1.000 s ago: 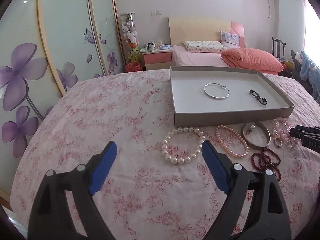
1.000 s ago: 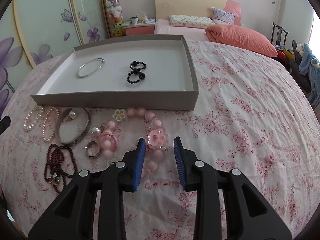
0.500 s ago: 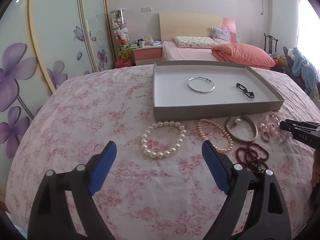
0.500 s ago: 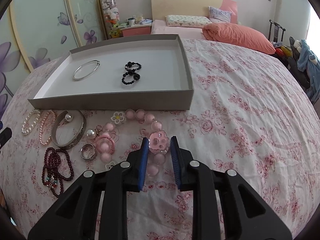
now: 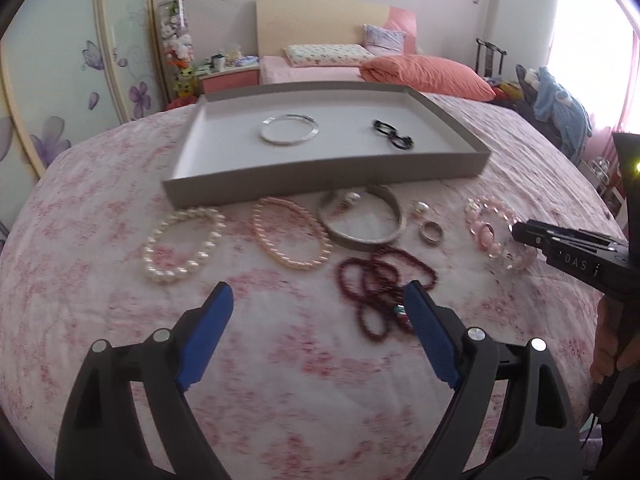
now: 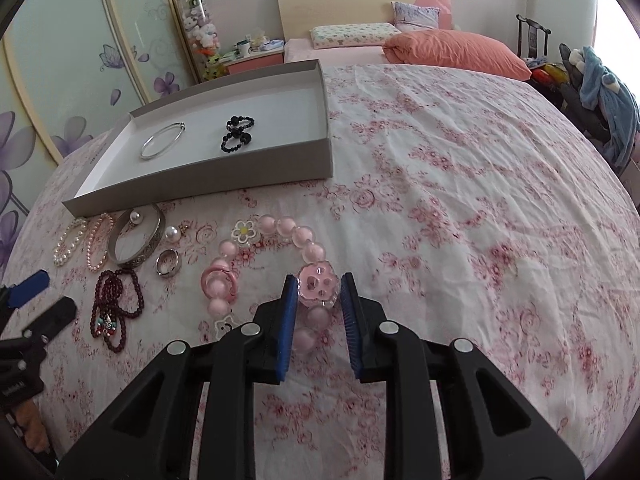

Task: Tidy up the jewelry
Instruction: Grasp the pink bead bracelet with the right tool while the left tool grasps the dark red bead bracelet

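Two wrist-cam views over a table w/ a pink floral cloth, in a bedroom. A shallow grey tray w/ a white inside sits on the cloth. Inside it: a thin silver bangle and, just beside it but apart, a black bead bracelet.

Right gripper, seen from its own cam: blue-padded jaws are narrowed around a clear pink flower charm on the pink bead bracelet. The left pad looks to touch the charm; on the right a thin gap shows, so can't tell if it is fully clamped. The bracelet loops on the cloth in front of the tray's near wall, w/ a white daisy bead at its far side and a pink ring charm on its left.

Left gripper, own cam: jaws wide apart, holding nothing, over bare cloth near the loose pieces.

Loose jewelry in a row in front of the tray, left to right in the left cam: white pearl bracelet, pink pearl bracelet just beside it, a wide silver cuff w/ a pearl earring at its rim, a small silver ring, then the pink bead bracelet. A dark red bead strand lies coiled nearest the left gripper, by its right finger.
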A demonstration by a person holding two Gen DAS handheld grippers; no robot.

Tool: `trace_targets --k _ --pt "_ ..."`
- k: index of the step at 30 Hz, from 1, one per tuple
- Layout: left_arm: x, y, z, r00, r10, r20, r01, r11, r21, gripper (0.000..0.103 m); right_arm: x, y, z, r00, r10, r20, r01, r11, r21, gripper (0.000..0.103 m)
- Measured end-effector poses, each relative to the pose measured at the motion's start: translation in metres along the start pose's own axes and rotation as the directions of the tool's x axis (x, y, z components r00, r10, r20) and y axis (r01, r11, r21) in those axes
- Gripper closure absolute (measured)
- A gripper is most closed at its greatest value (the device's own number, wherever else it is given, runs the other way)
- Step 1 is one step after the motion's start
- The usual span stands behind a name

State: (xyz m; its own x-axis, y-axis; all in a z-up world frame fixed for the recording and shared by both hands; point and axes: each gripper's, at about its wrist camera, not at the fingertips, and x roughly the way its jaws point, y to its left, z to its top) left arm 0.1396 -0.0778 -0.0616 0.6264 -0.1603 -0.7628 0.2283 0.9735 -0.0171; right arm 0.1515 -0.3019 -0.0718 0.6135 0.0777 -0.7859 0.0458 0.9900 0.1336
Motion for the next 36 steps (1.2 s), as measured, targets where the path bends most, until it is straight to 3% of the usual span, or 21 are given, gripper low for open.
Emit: trace_targets --k 10,14,17,20,22,25,36 --pt "0.032 -0.028 0.004 0.996 0.022 -0.082 -0.021 1.0 0.021 0.018 -0.018 -0.018 -0.022 1.0 -0.009 -0.006 0.009 0.999 0.047 0.08" --pt "0.036 -0.032 0.005 0.996 0.03 -0.087 -0.028 0.999 0.018 0.023 -0.021 -0.019 -0.026 1.0 0.0 -0.007 0.0 0.998 0.057 0.079" --pt "0.035 -0.035 0.006 0.996 0.031 -0.079 -0.029 0.999 0.017 0.03 -0.022 -0.02 -0.028 1.0 0.004 -0.005 -0.003 0.998 0.064 0.079" --pt "0.035 -0.04 0.008 0.998 0.027 -0.062 -0.025 0.999 0.023 0.045 -0.023 -0.021 -0.031 1.0 0.005 -0.003 -0.005 0.998 0.068 0.079" --pt "0.034 -0.042 0.009 0.998 0.026 -0.051 -0.024 0.999 0.026 0.069 -0.024 -0.021 -0.032 1.0 0.005 -0.002 -0.004 0.998 0.069 0.079" --pt "0.035 -0.036 0.011 0.999 0.027 -0.045 -0.027 1.0 0.011 0.09 -0.024 -0.02 -0.031 1.0 0.004 -0.001 -0.004 0.998 0.068 0.079" --pt "0.017 -0.002 0.001 0.999 -0.012 -0.031 0.011 0.999 -0.049 0.094 -0.025 -0.012 -0.033 0.999 0.039 0.005 -0.039 0.998 0.055 0.079"
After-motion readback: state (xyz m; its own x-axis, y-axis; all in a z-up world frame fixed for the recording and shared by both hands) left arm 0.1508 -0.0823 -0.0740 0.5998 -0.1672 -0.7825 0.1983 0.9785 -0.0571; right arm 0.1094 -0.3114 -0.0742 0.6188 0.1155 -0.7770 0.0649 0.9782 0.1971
